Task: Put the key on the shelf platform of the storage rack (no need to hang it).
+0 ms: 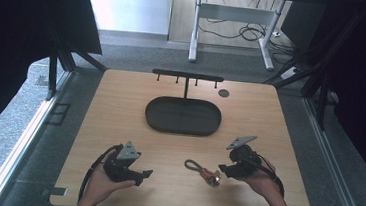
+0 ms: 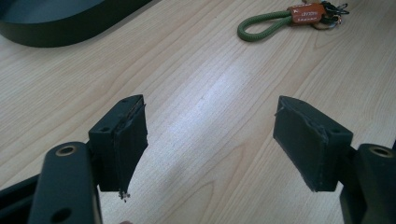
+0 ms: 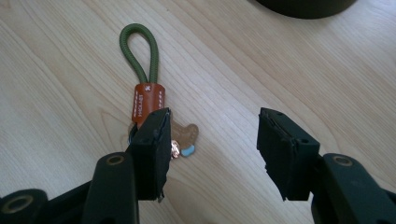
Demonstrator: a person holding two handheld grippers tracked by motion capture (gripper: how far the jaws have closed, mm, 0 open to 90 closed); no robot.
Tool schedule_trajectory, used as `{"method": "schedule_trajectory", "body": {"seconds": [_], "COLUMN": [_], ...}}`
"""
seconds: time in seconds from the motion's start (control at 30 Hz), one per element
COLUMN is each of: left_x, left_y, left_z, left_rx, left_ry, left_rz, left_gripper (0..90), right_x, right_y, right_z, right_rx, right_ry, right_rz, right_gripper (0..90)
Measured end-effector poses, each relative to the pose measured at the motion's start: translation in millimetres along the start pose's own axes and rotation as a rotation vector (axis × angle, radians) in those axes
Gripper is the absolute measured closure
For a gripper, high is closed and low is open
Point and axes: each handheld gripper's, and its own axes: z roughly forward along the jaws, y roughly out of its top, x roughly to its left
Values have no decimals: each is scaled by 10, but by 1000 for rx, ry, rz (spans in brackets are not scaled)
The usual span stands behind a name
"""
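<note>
Surface: a light wooden table (image 1: 120, 107) with visible grain, rectangular, with a small dark round disc (image 1: 223, 93) set into it near the far edge.

Item 1: a black oval tray (image 1: 183, 116) with a low rim, lying at the middle of the table towards the far side. Behind it rises a black T-shaped stand (image 1: 187, 77) whose crossbar carries short pegs.

Item 2: an olive-green cord loop keychain (image 3: 140, 51) with an orange-brown leather band, stitched in white, and a small cluster of keys and charms at one end. It lies flat on the table near my side, between my two grippers and well apart from the tray. The loop end points towards my left; the charm end lies just beside my right gripper. In the right gripper view, one of the black jaws overlaps the charm cluster; I cannot tell whether it touches.

Item 3: my left gripper (image 2: 210, 140), black, two-jawed, with a grey three-cornered plate on top. It is held in my left hand (image 1: 98, 183) over bare wood. The jaws are spread wide, with nothing between them.

Item 4: my right gripper (image 3: 212, 140), of the same build, held in my right hand (image 1: 259, 180). The jaws are parted, with only bare table in the gap, and nothing grasped.
</note>
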Motion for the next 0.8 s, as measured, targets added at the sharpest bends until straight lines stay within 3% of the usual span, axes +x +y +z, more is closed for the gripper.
{"method": "schedule_trajectory", "body": {"seconds": [0.47,0.8], "left_x": [24,10], "left_y": [-13,-6], "left_z": [-1,7], "left_rx": [-3,-2], "left_ry": [4,1], "left_rz": [-10,-4], "left_gripper": [267,267], "right_x": [170,295], "right_y": [139,172], "right_z": [323,450], "right_rx": [88,130], "right_ry": [45,65], "right_rz": [-52,-88], "right_gripper": [463,463]}}
